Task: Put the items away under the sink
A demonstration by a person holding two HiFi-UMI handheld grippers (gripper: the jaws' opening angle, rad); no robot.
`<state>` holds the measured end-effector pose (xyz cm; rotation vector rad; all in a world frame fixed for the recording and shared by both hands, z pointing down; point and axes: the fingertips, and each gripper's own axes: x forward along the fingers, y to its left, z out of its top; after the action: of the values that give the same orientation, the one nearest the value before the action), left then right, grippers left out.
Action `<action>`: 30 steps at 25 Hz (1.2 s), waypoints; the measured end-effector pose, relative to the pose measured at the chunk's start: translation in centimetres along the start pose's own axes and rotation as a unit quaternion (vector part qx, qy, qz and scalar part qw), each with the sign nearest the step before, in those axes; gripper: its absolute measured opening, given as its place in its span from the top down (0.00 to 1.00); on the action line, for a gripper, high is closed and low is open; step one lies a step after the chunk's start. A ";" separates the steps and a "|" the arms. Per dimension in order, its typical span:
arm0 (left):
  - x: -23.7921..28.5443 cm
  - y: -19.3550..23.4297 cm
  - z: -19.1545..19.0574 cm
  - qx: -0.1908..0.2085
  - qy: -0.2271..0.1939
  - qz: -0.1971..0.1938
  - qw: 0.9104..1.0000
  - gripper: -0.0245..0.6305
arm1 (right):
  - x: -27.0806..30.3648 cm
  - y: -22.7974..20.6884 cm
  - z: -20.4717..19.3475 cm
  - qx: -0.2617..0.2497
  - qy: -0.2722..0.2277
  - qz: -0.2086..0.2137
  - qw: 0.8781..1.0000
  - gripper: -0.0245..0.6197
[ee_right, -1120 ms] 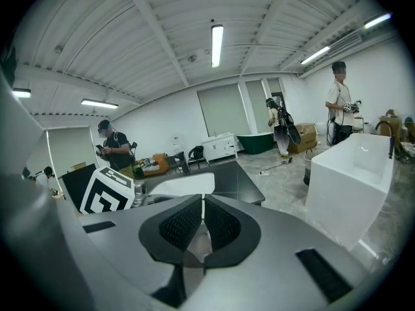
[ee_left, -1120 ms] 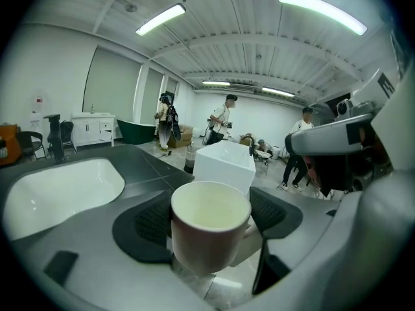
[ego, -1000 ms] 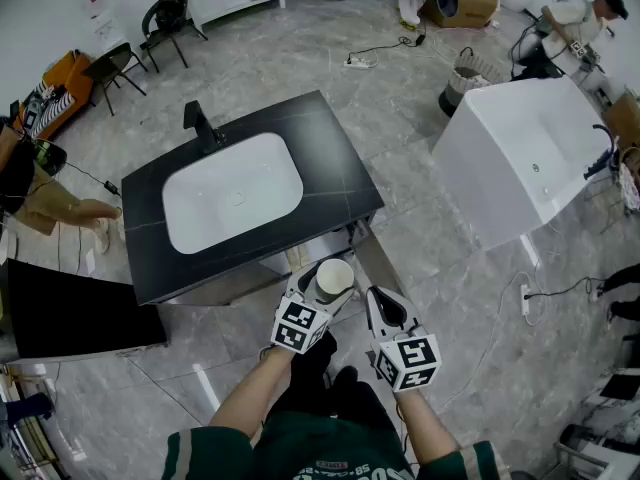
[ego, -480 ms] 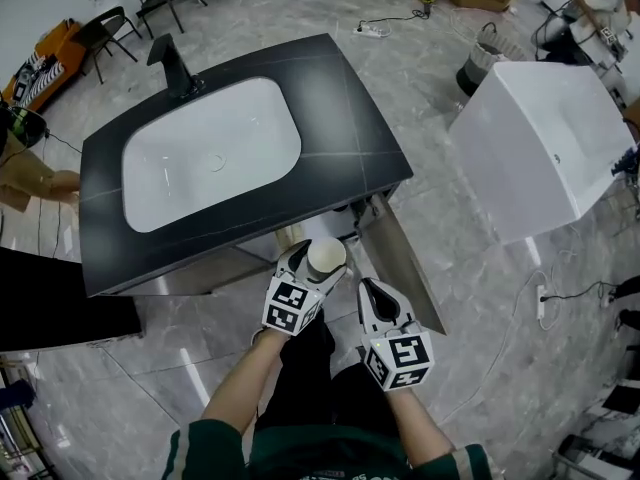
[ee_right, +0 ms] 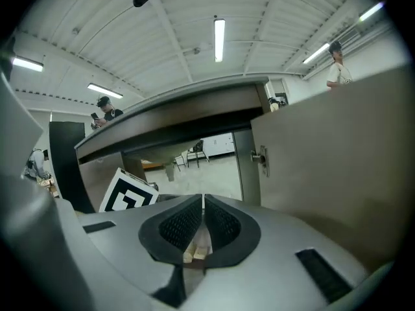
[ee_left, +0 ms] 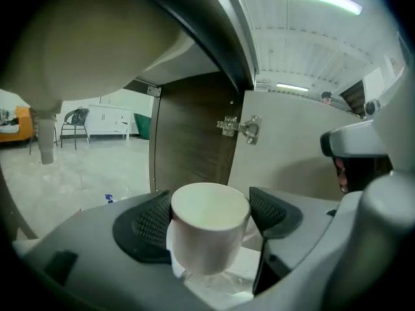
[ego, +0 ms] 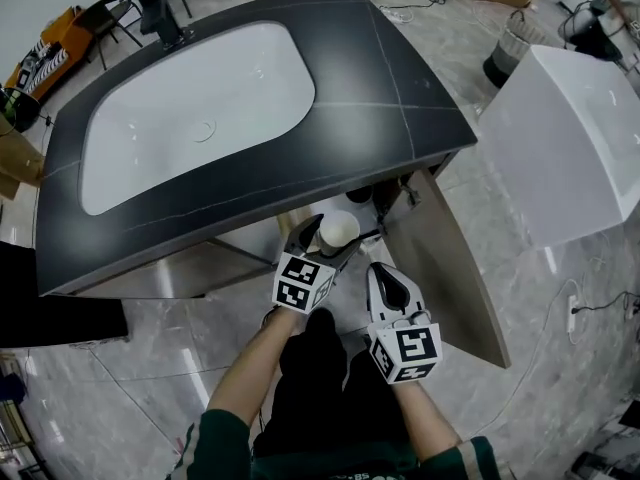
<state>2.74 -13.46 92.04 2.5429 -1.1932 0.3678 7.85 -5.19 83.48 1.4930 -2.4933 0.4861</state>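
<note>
Left gripper (ee_left: 209,220) clamps one white cup (ego: 338,228), a black pad against each side. It holds the cup at the mouth of the cabinet under the black countertop (ego: 400,118). Right gripper (ee_right: 203,229), nearer and to the right, has its two jaws pressed together on nothing. One cabinet door (ego: 450,258) stands swung open to the right (a single metal hinge (ee_left: 241,127) shows where it meets the cabinet). One white basin (ego: 200,118) and one black tap (ego: 160,13) sit in the countertop.
</note>
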 end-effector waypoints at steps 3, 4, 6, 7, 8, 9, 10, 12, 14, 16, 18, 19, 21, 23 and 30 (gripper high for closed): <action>2.4 2.2 -3.4 0.003 -0.013 0.004 1.000 0.37 | 2.5 -0.4 -5.0 -0.006 0.004 0.006 1.000 0.90; 3.2 2.8 -4.4 0.004 -0.017 0.006 1.000 0.37 | 3.1 -0.7 -6.3 -0.008 0.005 0.007 1.000 0.90; 4.8 4.0 -6.1 0.008 -0.020 0.008 1.000 0.37 | 4.3 -1.5 -8.3 -0.010 0.005 0.009 1.000 0.90; 5.7 4.6 -6.9 0.009 -0.020 0.010 1.000 0.37 | 4.9 -1.9 -9.2 -0.009 0.004 0.010 1.000 0.90; 6.5 5.3 -7.8 0.008 -0.020 0.014 1.000 0.37 | 5.3 -2.2 -9.9 -0.009 0.002 0.010 1.000 0.90; 7.3 6.0 -8.6 0.006 -0.020 0.020 1.000 0.37 | 5.8 -2.5 -10.6 -0.008 0.000 0.010 1.000 0.90; 8.1 6.8 -9.4 0.003 -0.019 0.027 0.999 0.37 | 6.2 -2.8 -11.2 -0.007 -0.002 0.010 1.000 0.90; 9.5 8.2 -10.7 0.000 -0.018 0.037 0.999 0.37 | 6.9 -3.2 -12.4 -0.002 -0.005 0.009 1.000 0.90; 10.7 9.4 -11.6 -0.001 -0.021 0.041 0.999 0.37 | 7.5 -3.5 -13.3 0.000 -0.006 0.009 1.000 0.90; 11.9 10.3 -12.1 -0.007 -0.027 0.043 0.999 0.37 | 7.8 -3.6 -14.2 -0.005 -0.004 0.012 1.000 0.90; 12.8 11.0 -12.5 -0.011 -0.030 0.046 0.998 0.37 | 7.8 -3.7 -14.9 -0.012 -0.002 0.012 1.000 0.90; 13.1 11.4 -12.6 -0.012 -0.031 0.048 0.998 0.37 | 7.7 -3.8 -15.2 -0.013 -0.001 0.012 1.000 0.90; 13.4 11.9 -12.9 -0.010 -0.032 0.052 0.998 0.37 | 7.4 -4.0 -15.7 -0.016 -0.001 0.010 1.000 0.90; 13.5 12.0 -13.3 -0.003 -0.029 0.055 0.998 0.37 | 7.0 -4.2 -16.2 -0.019 0.002 0.009 1.000 0.90; 13.4 12.2 -15.3 0.019 -0.017 0.063 0.998 0.37 | 6.5 -4.7 -17.3 -0.011 0.004 0.003 1.000 0.90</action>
<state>0.02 -24.43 112.89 2.5223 -1.3760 0.3804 8.92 -6.06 102.44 1.4723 -2.4907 0.4616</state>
